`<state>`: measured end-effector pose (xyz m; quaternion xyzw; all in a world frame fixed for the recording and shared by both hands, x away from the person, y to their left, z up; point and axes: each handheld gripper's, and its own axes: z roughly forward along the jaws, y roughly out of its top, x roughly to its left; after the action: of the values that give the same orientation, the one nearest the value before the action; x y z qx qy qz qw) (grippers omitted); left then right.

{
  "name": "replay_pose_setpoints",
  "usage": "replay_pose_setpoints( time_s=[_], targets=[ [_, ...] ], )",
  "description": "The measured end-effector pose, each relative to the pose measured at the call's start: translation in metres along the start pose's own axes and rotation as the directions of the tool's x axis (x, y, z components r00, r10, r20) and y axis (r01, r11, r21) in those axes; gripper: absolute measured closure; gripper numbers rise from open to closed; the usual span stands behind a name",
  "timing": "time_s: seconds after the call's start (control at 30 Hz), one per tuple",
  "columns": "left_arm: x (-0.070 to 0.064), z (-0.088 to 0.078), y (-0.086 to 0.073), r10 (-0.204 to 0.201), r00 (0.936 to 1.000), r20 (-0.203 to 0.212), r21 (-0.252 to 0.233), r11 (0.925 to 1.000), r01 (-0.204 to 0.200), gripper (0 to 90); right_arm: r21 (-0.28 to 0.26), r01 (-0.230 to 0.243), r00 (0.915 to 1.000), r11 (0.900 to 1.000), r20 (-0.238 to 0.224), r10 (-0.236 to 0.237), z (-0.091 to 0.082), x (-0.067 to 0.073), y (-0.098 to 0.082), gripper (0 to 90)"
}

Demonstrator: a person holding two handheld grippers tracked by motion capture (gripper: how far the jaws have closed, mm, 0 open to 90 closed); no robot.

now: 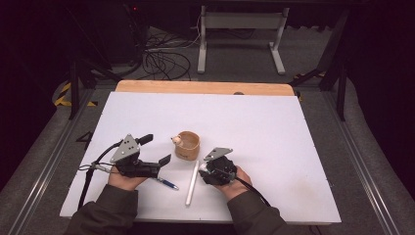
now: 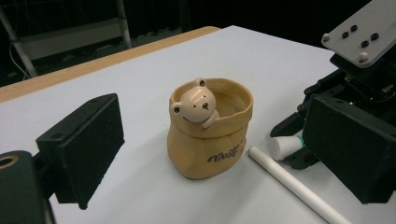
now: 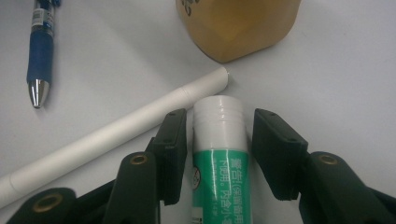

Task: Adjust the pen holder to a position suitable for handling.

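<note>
While we look along the right tongs (image 3: 219, 154), we see a glue stick (image 3: 219, 158) lying between their jaws, its white cap toward the top of the frame and its long axis running straight up the picture. Its green label carries white Chinese print that we cannot read in full. A narrow gap shows on each side of the tube, so the jaws stand just off it, not yet pinching.

Just beside the left jaw lies a white tube (image 3: 116, 135), slanting from lower left to upper right, its end near the tan pot (image 3: 238, 28). At upper left a blue pen (image 3: 41, 51) points its tip down the frame.

From the left tongs (image 2: 210, 149), spread wide with nothing between them, the pot shows a bear head (image 2: 196, 106) on its rim and dark cursive lettering we cannot make out.

From above, the desk (image 1: 274, 127) lies open toward the top and right of the frame; everything sits near its lower edge, centre-left.
</note>
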<state>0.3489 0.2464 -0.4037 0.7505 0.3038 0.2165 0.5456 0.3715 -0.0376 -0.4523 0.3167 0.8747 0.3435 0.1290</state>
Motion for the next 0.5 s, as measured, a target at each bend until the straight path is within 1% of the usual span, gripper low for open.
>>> replay_pose_setpoints(
  time_s=[0.5],
  targets=[
    [-0.0007,0.0014,-0.0009,0.001,1.0000,0.004,0.008,1.0000,-0.001,6.2,0.002,-0.003,1.0000,1.000,0.001,0.003,0.0000,-0.0004,-0.0003,58.7]
  ],
)
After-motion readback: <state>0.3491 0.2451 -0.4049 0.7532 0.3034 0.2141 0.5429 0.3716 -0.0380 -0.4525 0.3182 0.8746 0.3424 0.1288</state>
